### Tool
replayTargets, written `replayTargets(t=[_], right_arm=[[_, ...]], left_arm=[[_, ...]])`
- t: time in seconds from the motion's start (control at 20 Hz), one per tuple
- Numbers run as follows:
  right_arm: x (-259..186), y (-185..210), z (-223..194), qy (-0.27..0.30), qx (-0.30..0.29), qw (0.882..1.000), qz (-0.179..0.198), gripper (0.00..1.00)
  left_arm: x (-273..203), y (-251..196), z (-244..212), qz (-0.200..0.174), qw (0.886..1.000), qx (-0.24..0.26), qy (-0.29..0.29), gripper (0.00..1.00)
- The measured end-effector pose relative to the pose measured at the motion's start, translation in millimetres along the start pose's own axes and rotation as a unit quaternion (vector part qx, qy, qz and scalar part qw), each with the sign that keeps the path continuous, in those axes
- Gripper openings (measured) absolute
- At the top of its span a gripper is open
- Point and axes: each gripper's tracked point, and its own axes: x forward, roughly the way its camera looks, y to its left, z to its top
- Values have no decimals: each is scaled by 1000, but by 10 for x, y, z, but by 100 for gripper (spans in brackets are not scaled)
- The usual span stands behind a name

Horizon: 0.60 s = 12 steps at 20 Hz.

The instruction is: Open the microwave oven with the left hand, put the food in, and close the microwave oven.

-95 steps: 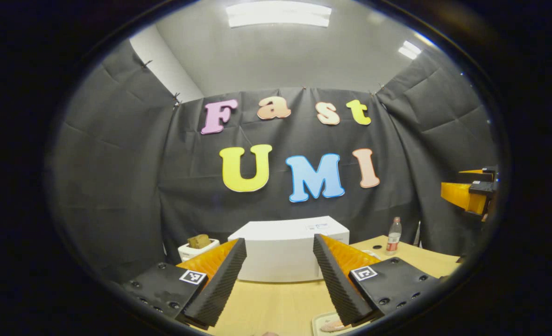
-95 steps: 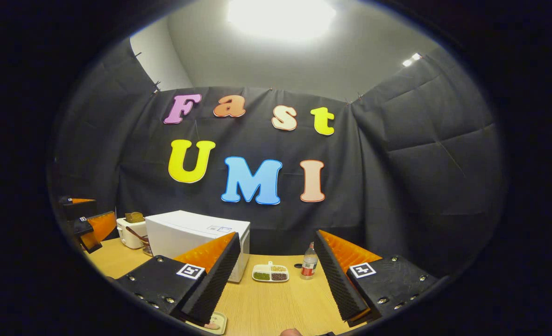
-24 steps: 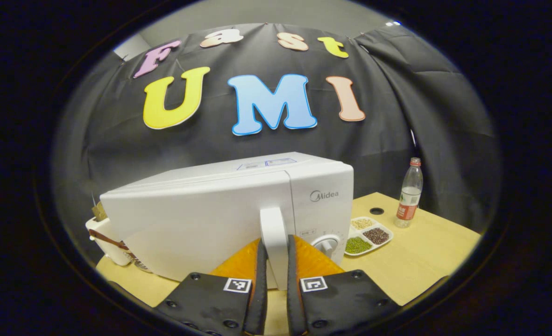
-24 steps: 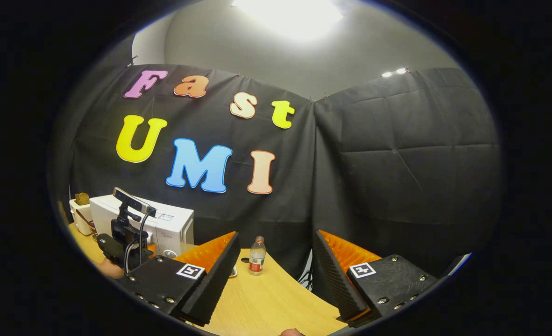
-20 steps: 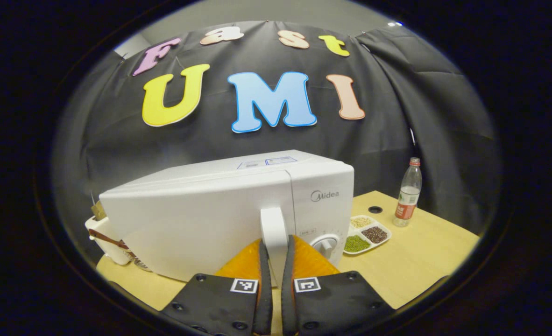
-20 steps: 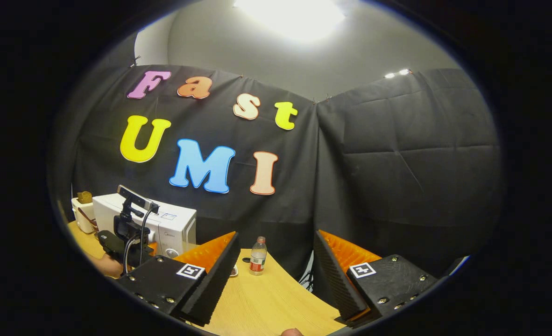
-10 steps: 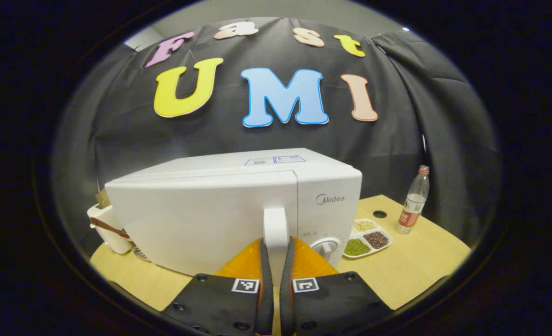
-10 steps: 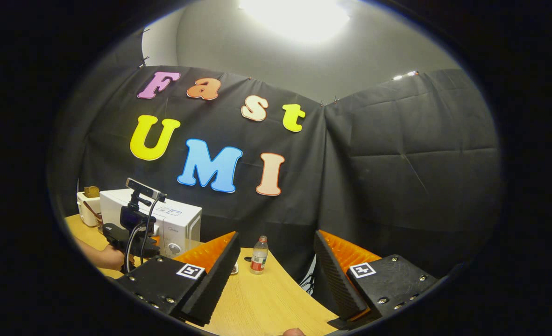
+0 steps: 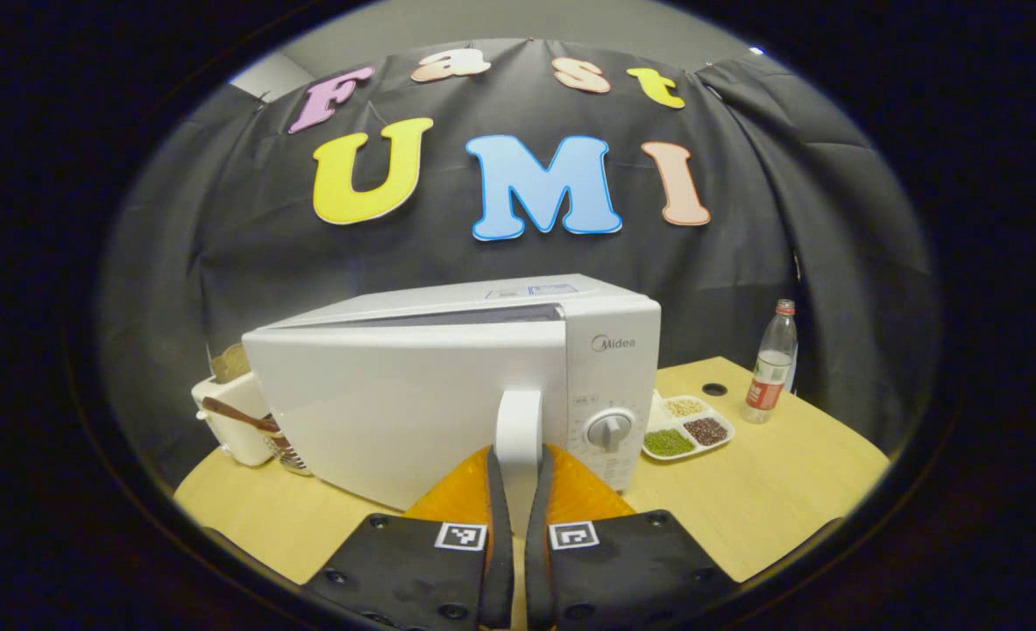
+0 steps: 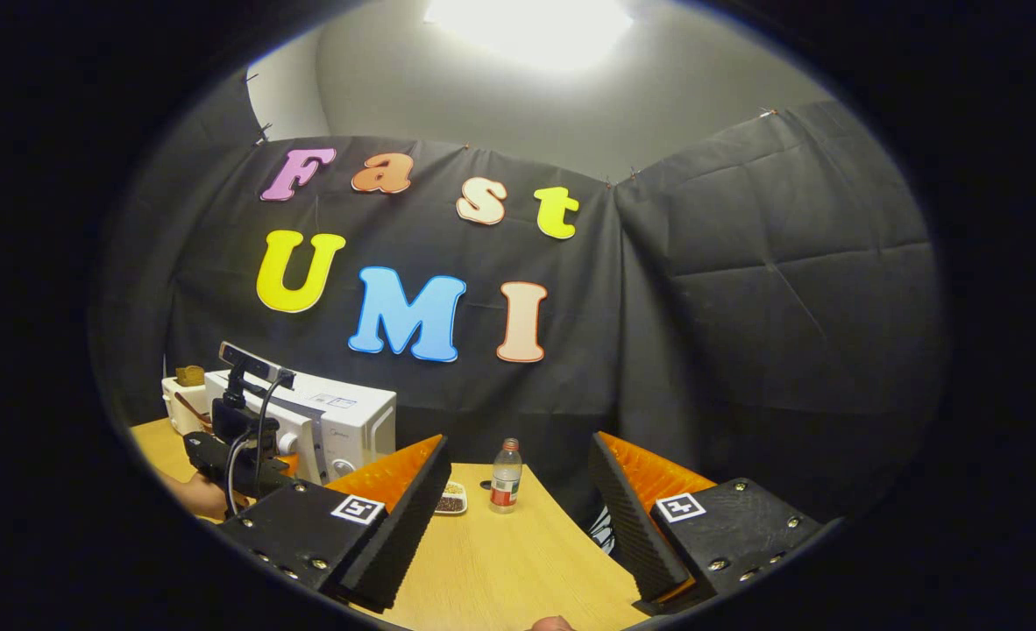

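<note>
Left gripper view, left gripper clamped on microwave door handle, microwave on worktop, door slightly ajar, right gripper fingers spread wide, holding nothing, above worktop.

Ceiling light glaring (blown out), sharp focus, edges bowed

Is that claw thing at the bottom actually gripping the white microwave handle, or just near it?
Touching. In the left gripper view the left gripper has both fingers pressed against the sides of the door handle, with no gap showing.
</note>
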Motion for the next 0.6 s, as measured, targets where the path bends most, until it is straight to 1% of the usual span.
replayTargets(t=[0.3, 0.45, 0.6], right_arm=[[-111, 129, 53, -22, 14, 998, 60, 96], [-162, 258, 10, -21, 28, 994, 101, 97], [-194, 358, 20, -23, 39, 991, 126, 96]], left_arm=[[-462, 233, -128, 28, 1000, 3, 7, 11], [-746, 435, -228, 56, 998, 1, 15, 12], [-1016, 656, -313, 80, 997, -2, 21, 11]])
